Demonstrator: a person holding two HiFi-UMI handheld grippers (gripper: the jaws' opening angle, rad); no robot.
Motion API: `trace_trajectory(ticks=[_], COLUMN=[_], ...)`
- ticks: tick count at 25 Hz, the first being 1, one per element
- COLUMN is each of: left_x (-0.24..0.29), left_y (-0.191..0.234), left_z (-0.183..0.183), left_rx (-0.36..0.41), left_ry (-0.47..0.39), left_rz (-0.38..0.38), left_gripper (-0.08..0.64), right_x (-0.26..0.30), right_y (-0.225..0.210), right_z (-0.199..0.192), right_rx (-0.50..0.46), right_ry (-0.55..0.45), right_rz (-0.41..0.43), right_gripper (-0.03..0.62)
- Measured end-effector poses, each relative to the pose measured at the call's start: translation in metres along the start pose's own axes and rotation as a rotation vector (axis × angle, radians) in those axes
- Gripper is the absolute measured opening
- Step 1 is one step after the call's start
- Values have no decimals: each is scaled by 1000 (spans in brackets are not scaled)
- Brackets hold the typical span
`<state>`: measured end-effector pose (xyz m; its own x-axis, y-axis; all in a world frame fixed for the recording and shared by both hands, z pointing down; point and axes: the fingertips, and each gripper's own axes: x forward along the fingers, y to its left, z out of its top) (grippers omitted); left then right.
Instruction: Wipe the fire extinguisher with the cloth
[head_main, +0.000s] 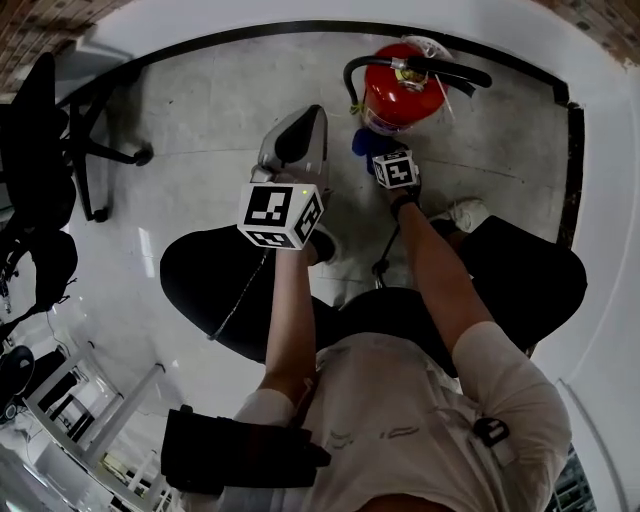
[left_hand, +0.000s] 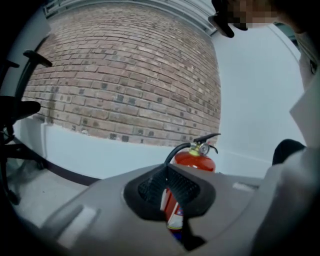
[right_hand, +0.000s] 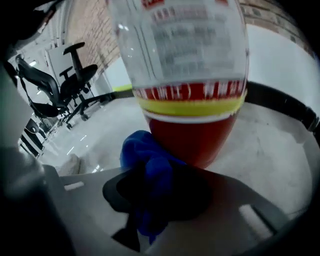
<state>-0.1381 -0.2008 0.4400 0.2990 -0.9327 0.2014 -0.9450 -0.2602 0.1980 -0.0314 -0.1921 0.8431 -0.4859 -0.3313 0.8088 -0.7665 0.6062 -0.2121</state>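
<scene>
At the foot of the fire extinguisher (right_hand: 190, 100), the right tongs (right_hand: 155, 185) are clamped on a bunched blue cloth (right_hand: 147, 160). The wad pokes out past the tips and sits just beside the red shell, low down under the yellow band. Whether the cloth actually touches the metal I can't say for sure, though it looks very close. The left tongs (left_hand: 167, 187) are held up and back from the extinguisher, on the side away from the cloth. Their pads are drawn together at the tip with nothing between them, and they point at the cylinder. The extinguisher stands upright on the grey floor (head_main: 200, 120) near the white wall, its black hose (head_main: 352, 75) curling off the valve at the top. The person squats behind it, one shoe (head_main: 470, 212) close to its base, and an office chair (head_main: 50, 130) stands well off to the far side. My worry is that nothing is steadying the extinguisher. A firm sideways rub near the base could slide it along the smooth floor, and a push higher up could rock it or tip it over. The cloth is also a tight ball, so it may skid over the curved surface without cleaning much, or pull loose from the grip if it drags against the label.
</scene>
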Motion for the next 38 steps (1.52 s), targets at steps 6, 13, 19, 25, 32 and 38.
trace_trajectory(ticks=[6,13,19,25,32,38], left_x=[7,5,-4,-26,-40,-38], left_y=[11,-4,-29,-47,-57,-60], left_z=[-12,16,51,66,73,66], left_rx=[-2,14,31,40,53,54], left_ry=[32,-26,-112,-159,-176,-158], left_rz=[13,-17,-56,-65,-78,-85], left_gripper=[3,3,3,3,2,2], right_x=[25,-56,-208,-311,-337,-291], right_y=[-8,17,47,56,48,26], right_z=[-16,14,93,191,251,175], right_rx=[3,396,727,758,752,943], right_ry=[63,-151,-643,-963,-1058,-998], right_rz=[-9,92,211,360,303,176], right_gripper=[101,106,107,101,107,97])
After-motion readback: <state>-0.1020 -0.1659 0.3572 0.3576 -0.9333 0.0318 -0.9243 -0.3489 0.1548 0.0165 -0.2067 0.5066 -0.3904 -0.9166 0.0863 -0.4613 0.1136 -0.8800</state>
